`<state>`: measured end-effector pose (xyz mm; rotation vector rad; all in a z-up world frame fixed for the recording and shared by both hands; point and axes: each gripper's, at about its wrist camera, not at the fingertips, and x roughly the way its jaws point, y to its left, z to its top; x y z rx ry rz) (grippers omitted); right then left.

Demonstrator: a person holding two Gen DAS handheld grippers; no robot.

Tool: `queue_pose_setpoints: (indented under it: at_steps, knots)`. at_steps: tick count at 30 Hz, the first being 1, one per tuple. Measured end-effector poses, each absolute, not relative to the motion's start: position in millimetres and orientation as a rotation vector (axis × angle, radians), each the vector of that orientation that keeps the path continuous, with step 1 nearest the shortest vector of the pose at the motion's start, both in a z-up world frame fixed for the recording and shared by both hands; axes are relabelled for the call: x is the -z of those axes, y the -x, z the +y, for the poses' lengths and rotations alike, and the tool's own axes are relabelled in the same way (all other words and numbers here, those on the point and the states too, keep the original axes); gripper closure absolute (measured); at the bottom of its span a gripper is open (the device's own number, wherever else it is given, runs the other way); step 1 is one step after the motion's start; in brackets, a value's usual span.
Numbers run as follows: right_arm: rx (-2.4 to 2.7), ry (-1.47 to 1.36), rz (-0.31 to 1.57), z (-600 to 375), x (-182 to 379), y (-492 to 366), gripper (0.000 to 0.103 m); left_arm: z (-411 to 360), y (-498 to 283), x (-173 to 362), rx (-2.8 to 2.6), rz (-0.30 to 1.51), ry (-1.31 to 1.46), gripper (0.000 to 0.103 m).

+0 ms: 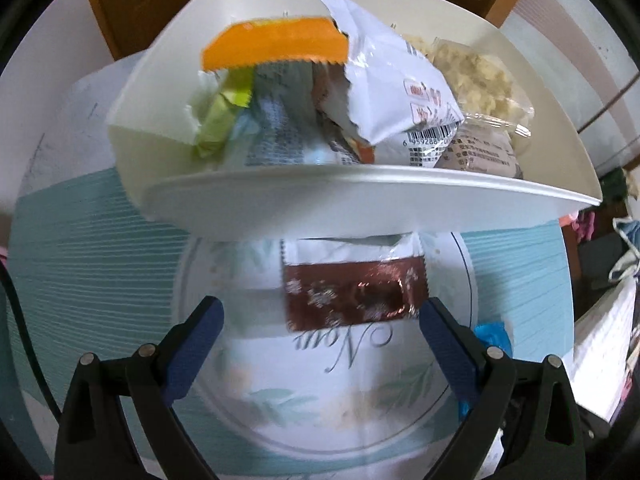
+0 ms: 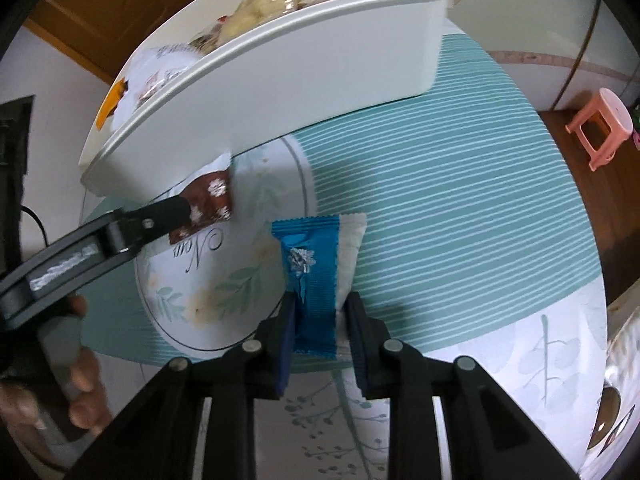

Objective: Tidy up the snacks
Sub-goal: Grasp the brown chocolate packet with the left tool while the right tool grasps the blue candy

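A white bin [image 1: 360, 200] holds several snack packets, among them an orange-edged one [image 1: 276, 46] and a white one with a barcode [image 1: 400, 96]. A brown and white snack packet [image 1: 352, 292] lies on the tablecloth just in front of the bin. My left gripper [image 1: 320, 320] is open, its blue pads [image 1: 200, 344] on either side of that packet. In the right wrist view the left gripper [image 2: 188, 208] reaches the brown packet [image 2: 208, 204] below the bin [image 2: 280, 80]. My right gripper [image 2: 322, 316] is shut on a blue and white snack packet [image 2: 316, 272], held above the table.
The table has a teal striped cloth [image 2: 440, 200] with a white floral circle [image 2: 208, 280]. A pink stool [image 2: 600, 128] stands on the floor at the right. A wooden door [image 1: 168, 0] is behind the bin. Stacked items [image 1: 608, 344] sit at the right edge.
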<state>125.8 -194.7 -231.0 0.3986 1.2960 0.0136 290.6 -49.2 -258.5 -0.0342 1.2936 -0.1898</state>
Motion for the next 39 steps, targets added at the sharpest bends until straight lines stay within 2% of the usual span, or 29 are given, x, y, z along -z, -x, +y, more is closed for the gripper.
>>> queue_pose_setpoints:
  at_steps: [12, 14, 16, 18, 20, 21, 22, 32, 39]
  knots:
    - [-0.021, -0.423, 1.297, -216.8, 235.7, -131.4, 0.079, -65.9, -302.4, 277.7, 0.091, 1.274, 0.045, 0.005]
    - [-0.021, -0.425, 1.297, -219.4, 234.8, -130.1, 0.079, -70.6, -300.4, 277.5, 0.076, 1.268, 0.035, 0.01]
    - [-0.019, -0.431, 1.298, -220.5, 234.6, -129.1, 0.079, -80.3, -290.3, 278.0, 0.05, 1.252, -0.002, 0.023]
    - [-0.019, -0.432, 1.298, -220.5, 235.1, -129.1, 0.079, -84.6, -287.1, 273.8, 0.071, 1.223, -0.021, 0.053]
    - [-0.018, -0.433, 1.298, -220.7, 235.0, -129.3, 0.079, -85.1, -286.3, 271.8, 0.094, 1.228, -0.027, 0.061]
    - [-0.018, -0.432, 1.298, -220.6, 235.0, -129.3, 0.079, -85.0, -286.1, 270.7, 0.105, 1.228, -0.021, 0.082]
    - [-0.018, -0.431, 1.298, -220.6, 235.0, -129.3, 0.079, -84.2, -286.0, 270.2, 0.123, 1.23, -0.007, 0.088]
    - [-0.061, -0.413, 1.304, -216.5, 235.2, -122.8, 0.08, -50.6, -252.5, 267.4, 0.183, 1.293, 0.138, 0.09]
    - [-0.098, -0.42, 1.298, -221.7, 225.4, -116.3, 0.081, -29.8, -230.5, 216.7, 0.26, 1.231, 0.252, 0.09]
